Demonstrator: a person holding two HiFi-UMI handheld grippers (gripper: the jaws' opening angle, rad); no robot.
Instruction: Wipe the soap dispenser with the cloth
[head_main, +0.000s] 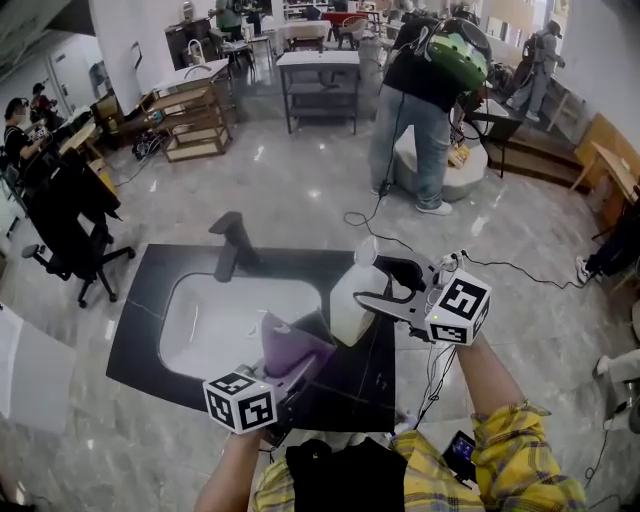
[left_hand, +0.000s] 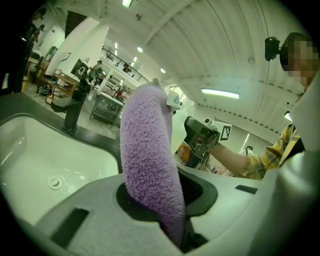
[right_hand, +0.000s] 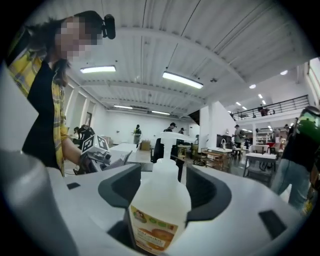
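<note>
Left gripper view has the left tool (left_hand: 170, 210) clamped on the purple cloth (left_hand: 147, 150), which stands up out of the closed jaws as a thick fold and blocks much of what lies ahead. The point where the pads pinch it sits low in shadow and is hard to make out.

Right gripper view shows the right tool (right_hand: 165, 192) with its jaws wide apart and the soap dispenser (right_hand: 161, 200) upright between them. A gap shows beside the bottle's shoulder. Lower down the bottle's body covers the pads, so contact there cannot be read. The bottom of the bottle is cut off by the frame.

From the head view, the dispenser (head_main: 352, 300) stands at the right end of the dark bench (head_main: 150, 290), just right of the white sink (head_main: 220, 320). The right tool (head_main: 385, 288) reaches in from its right side. The cloth (head_main: 290, 345) in the left tool (head_main: 300, 365) is just beside the bottle's lower left. Whether they touch is unclear. The faucet (head_main: 232, 245) stands behind the sink.
</note>
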